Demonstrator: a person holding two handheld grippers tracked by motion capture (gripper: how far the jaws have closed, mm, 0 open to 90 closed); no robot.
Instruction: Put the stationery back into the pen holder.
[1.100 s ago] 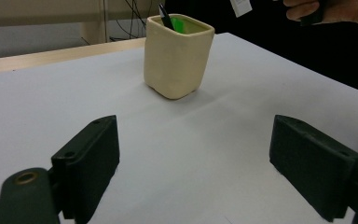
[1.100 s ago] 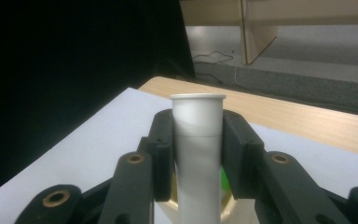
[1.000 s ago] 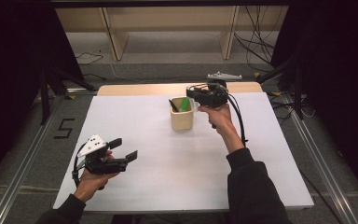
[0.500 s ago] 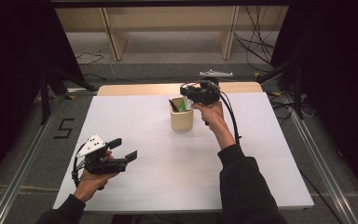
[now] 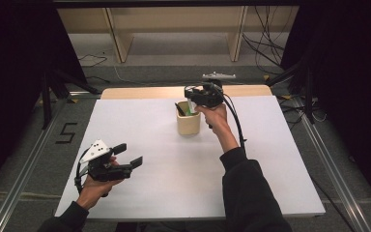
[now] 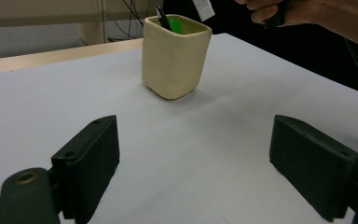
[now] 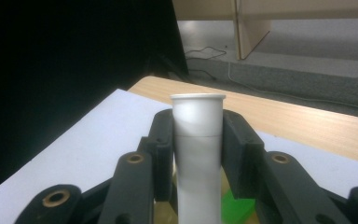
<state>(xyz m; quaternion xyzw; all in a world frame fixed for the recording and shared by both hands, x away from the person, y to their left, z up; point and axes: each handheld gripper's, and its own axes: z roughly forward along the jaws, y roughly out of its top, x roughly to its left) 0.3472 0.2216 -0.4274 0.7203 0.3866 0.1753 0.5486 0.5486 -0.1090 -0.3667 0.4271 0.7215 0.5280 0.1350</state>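
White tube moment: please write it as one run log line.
right gripper: shut on white tube | above cream cup | left gripper: open, idle

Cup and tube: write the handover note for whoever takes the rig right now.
Right gripper: shut on a white tube, held upright above the cream cup.
Left gripper: open, holding nothing, low over the near left of the table.
Cup: upright on the table's far middle, with a green thing and a dark stick in it.
Done: tube gripped and at the cup.
Left: probably to set the tube in the cup or lift it clear; I cannot tell which.
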